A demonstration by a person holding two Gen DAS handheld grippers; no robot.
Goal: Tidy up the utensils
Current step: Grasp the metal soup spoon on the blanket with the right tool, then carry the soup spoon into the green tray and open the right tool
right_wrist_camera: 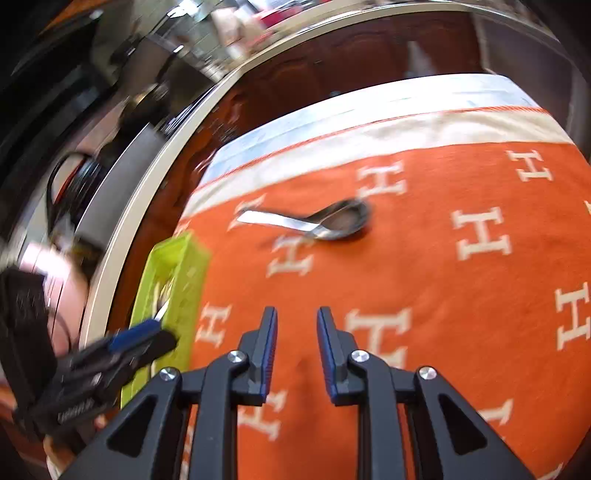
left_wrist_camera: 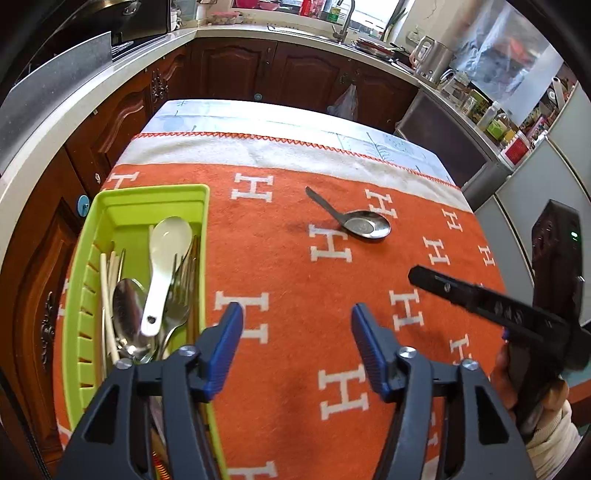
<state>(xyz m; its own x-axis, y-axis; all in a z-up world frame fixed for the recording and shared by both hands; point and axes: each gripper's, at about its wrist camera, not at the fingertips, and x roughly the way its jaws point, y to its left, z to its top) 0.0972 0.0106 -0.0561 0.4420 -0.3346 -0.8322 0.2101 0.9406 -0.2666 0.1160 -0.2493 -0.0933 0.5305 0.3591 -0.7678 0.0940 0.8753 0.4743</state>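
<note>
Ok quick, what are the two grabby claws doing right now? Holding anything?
Left gripper: open, holding nothing, beside the green tray.
Right gripper: open with a narrower gap, holding nothing, facing the metal spoon.

A table draped in an orange blanket (left_wrist_camera: 288, 258) patterned with white H letters stands in a kitchen. Beyond the blanket's far edge lies a pale blue cloth (left_wrist_camera: 258, 118). Behind the table run dark wooden cabinets (left_wrist_camera: 236, 66) under a light countertop (left_wrist_camera: 55, 110). A faucet (left_wrist_camera: 345, 22) rises on the countertop before a bright window (left_wrist_camera: 369, 14). Right of the faucet stands a metal kettle (left_wrist_camera: 432, 61), then crowded jars (left_wrist_camera: 484, 110).
</note>
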